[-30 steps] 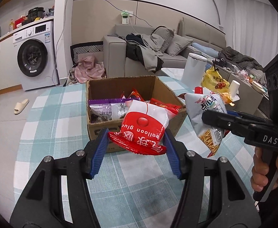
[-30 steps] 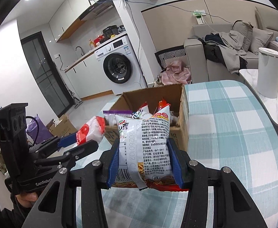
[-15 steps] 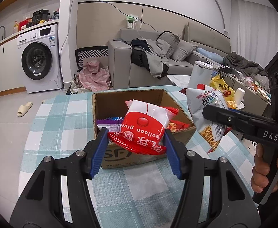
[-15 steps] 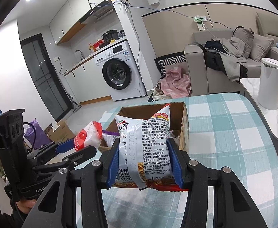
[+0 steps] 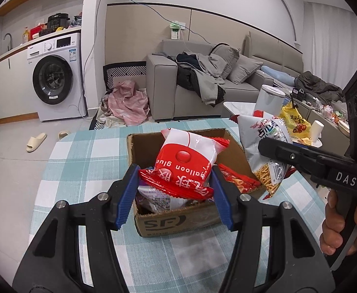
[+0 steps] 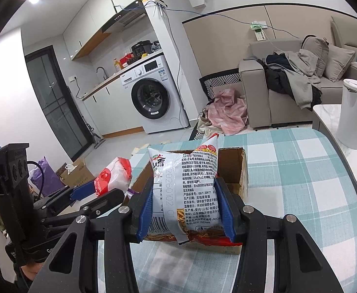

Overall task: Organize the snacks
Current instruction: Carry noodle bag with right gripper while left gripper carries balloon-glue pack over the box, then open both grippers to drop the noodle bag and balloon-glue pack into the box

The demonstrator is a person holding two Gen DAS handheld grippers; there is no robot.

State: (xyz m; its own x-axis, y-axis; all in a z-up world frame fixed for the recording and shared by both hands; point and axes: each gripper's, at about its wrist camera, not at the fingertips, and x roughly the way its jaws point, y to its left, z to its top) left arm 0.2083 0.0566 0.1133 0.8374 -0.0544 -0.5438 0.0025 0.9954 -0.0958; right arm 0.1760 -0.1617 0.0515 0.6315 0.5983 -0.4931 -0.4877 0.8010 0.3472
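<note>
between left tongs [image 5: 176, 190], puffy red-white snack bag [image 5: 187, 163].

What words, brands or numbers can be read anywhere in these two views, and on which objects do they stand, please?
"balloon glue", upside down: red and white snack bag in the left gripper.
"SF": front of the cardboard box.
"DAS": body of the right gripper.
"20260102": back of the grey snack bag in the right gripper.
"GB/T 20977": same bag's print.
Remaining Chinese print on both bags and the washing machine labels: too small to read.
</note>
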